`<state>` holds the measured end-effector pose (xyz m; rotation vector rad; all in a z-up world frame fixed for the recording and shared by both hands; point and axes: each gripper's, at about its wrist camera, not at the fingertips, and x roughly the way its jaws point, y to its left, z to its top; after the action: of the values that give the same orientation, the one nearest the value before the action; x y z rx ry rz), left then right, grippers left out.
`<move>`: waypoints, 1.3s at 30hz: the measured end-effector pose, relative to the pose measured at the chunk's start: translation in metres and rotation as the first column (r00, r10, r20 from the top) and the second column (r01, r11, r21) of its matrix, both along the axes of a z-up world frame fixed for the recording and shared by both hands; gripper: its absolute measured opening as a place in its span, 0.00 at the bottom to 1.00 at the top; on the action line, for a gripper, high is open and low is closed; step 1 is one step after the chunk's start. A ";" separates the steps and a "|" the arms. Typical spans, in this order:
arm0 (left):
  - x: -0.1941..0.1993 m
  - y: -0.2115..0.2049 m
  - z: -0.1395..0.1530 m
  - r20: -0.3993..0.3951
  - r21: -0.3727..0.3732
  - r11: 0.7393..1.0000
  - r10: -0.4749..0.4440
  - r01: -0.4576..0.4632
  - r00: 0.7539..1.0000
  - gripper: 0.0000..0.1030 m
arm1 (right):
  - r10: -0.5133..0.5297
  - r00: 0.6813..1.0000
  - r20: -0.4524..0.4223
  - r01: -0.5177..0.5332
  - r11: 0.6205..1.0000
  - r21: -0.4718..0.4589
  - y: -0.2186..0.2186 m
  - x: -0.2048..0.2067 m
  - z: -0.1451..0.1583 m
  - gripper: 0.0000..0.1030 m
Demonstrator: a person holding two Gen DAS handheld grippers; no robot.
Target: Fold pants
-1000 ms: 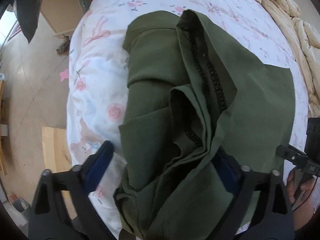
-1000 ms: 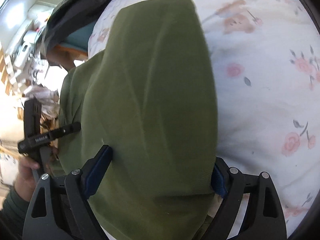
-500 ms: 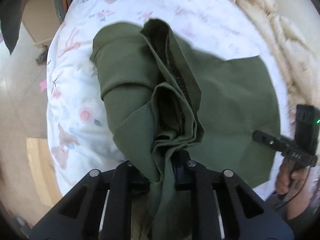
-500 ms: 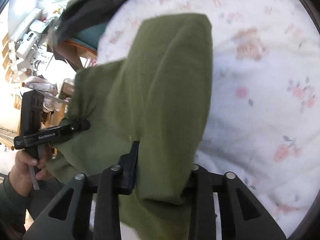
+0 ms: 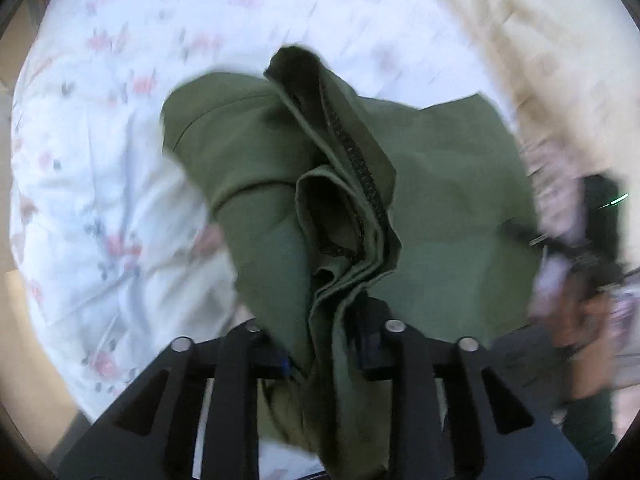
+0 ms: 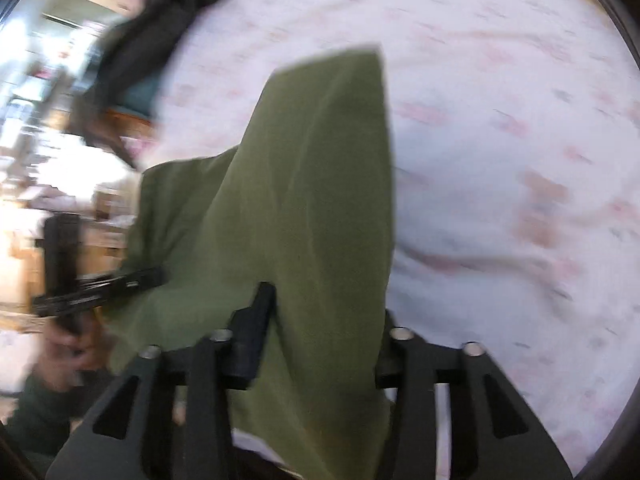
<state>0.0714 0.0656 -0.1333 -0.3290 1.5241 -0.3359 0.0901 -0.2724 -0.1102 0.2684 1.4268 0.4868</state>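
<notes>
The olive green pants [image 5: 436, 184] lie bunched on a floral bedsheet [image 5: 112, 184]. My left gripper [image 5: 324, 340] is shut on a thick bundle of their edge, with a black-stitched seam running up the fold. In the right wrist view the pants [image 6: 312, 200] hang as a smooth panel. My right gripper [image 6: 324, 332] is shut on the pants cloth, and its right finger is hidden behind the fabric. The other gripper shows in each view, at the right [image 5: 592, 240] and at the left [image 6: 80, 280].
A cream quilt [image 5: 552, 52] lies bunched along the far right of the bed. A dark garment [image 6: 152, 32] hangs at the bed's far left corner. Cluttered shelves and floor [image 6: 48, 152] lie beyond the bed edge.
Both grippers went from wide open around the cloth to shut on it. Both have since lifted and pulled back, raising the pants off the sheet. Both views are now motion-blurred.
</notes>
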 end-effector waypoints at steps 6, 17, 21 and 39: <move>0.006 0.019 0.049 0.141 0.110 0.992 0.045 -0.061 0.989 0.47 | -0.036 0.985 0.168 0.055 0.993 -0.106 -0.018 -0.007 0.030 0.53; 0.057 -0.008 0.044 0.245 0.066 0.996 0.041 -0.059 0.969 0.44 | -0.078 0.978 0.195 0.096 0.992 -0.083 -0.003 0.069 0.016 0.52; 0.060 -0.015 0.024 0.216 0.118 0.993 -0.028 0.002 0.976 0.00 | -0.125 0.978 0.166 0.135 0.990 -0.047 -0.009 0.076 0.002 0.52; 0.051 0.016 0.024 0.282 0.248 0.963 0.034 -0.107 0.959 0.00 | 0.124 0.974 0.189 -0.073 0.964 -0.254 0.062 0.084 -0.029 0.39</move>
<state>0.1225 0.0820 -0.1094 -0.1212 1.2594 -0.1140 0.1746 -0.2106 -0.1389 -0.0521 1.2886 0.4015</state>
